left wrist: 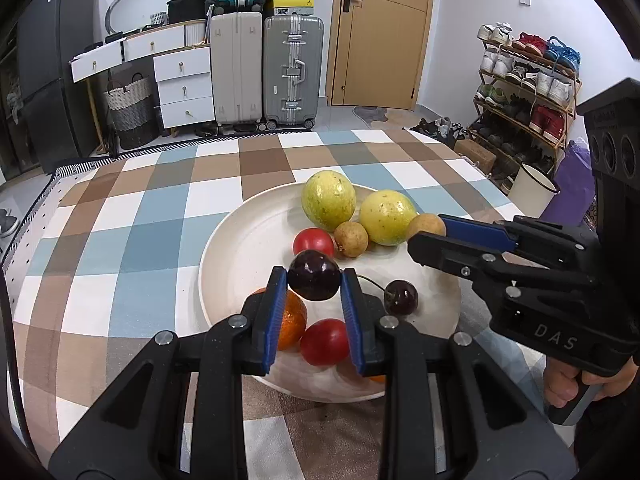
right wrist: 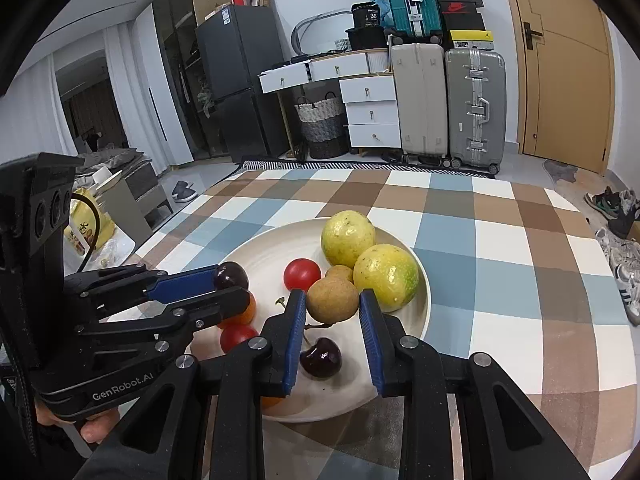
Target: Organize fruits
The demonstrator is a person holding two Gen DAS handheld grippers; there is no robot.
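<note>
Our left gripper is clamped on a dark cherry, the blue pads pressing its two sides; the fruit sits right at the fingertips, above the white plate. Just beyond that cherry we see a red cherry tomato, and beside it a small tan longan. Under the left finger an orange shows, touching a second red tomato that lies between and below the fingers. To the right of the fingers a second dark cherry rests on the plate with its thin stem curving toward the gripper.

Our right gripper is closed on another longan — its pads grip the brown fruit on both sides, held above the plate. Below it, between the fingers, lies the loose cherry on the plate. Just past the right finger sits a yellow-green passion fruit, touching a second one further out. The two grippers are near each other over the plate, with the left gripper to the left in the right wrist view.

The plate stands on a checked tablecloth of blue, brown and white squares. Beyond the table — well apart from both tools — we make out suitcases, a white drawer unit, a wooden door and a shoe rack.
</note>
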